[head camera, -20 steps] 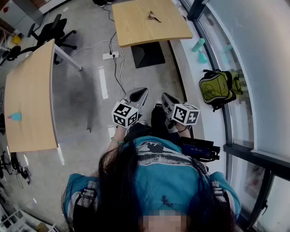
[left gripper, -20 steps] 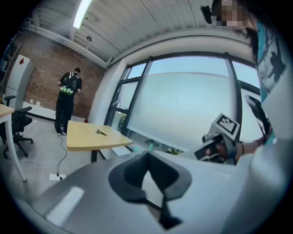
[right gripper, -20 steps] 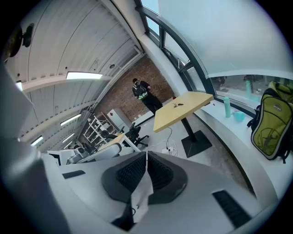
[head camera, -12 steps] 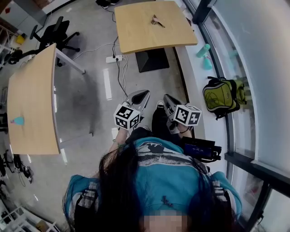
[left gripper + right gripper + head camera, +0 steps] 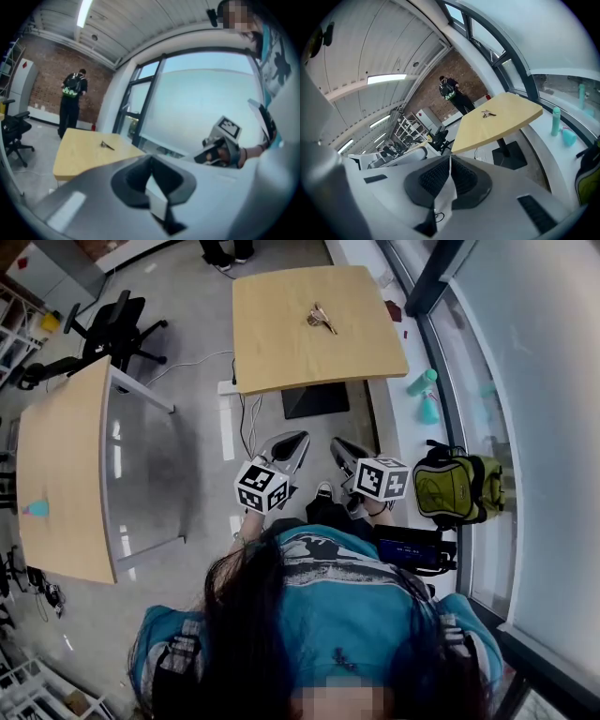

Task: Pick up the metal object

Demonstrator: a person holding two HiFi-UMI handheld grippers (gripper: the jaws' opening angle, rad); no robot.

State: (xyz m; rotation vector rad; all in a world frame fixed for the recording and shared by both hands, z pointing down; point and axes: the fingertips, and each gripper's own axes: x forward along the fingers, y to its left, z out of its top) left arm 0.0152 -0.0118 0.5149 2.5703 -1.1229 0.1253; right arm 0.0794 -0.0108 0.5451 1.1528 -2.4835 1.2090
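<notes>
Both the left gripper (image 5: 296,439) and right gripper (image 5: 337,444) have jaws together, empty; approach the table (image 5: 272,352), then spread one pair before reaching the metal object (image 5: 320,319)

No words, numbers or brand names could be read anywhere. At centre frame in the head view, the cubes on the left gripper (image 5: 292,441) and right gripper (image 5: 339,447) bore black-and-white square marker patterns, not letters. The print on the person's teal shirt (image 5: 314,543), lower centre, was too small to read.
</notes>
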